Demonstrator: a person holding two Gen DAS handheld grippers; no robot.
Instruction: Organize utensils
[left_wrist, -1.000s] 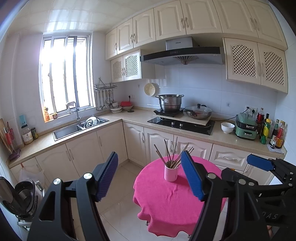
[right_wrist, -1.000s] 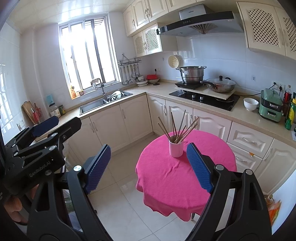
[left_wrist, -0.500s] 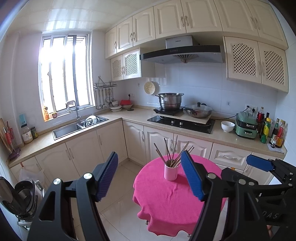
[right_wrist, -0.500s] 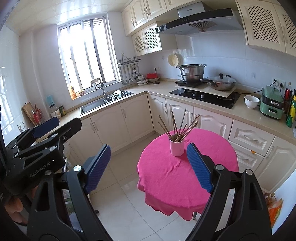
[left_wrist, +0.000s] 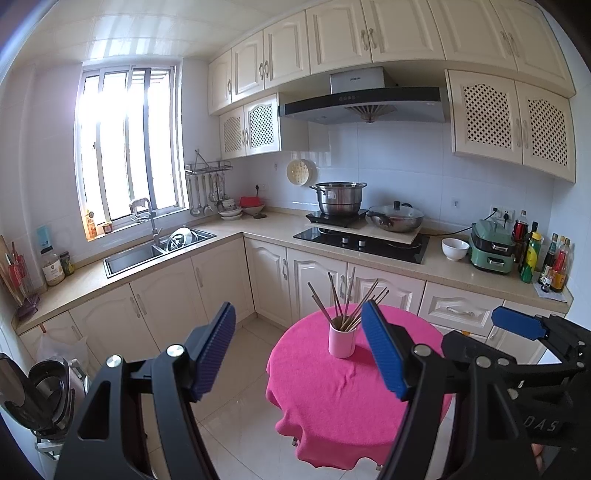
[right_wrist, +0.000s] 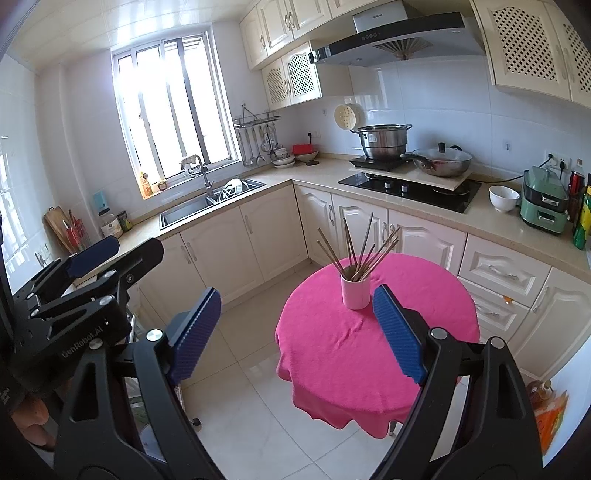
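Right wrist view, right claw (right_wrist: 297, 334) wide, empty, chopstick cup (right_wrist: 355, 291) ahead, well apart.

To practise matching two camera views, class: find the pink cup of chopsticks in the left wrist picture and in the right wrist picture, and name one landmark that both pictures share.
Left wrist view: the pink cup stands on the pink tablecloth, just right of centre.
Right wrist view: the pink cup is right of centre, near the far edge of the tablecloth.
Shared landmark: the steel pot on the stove.
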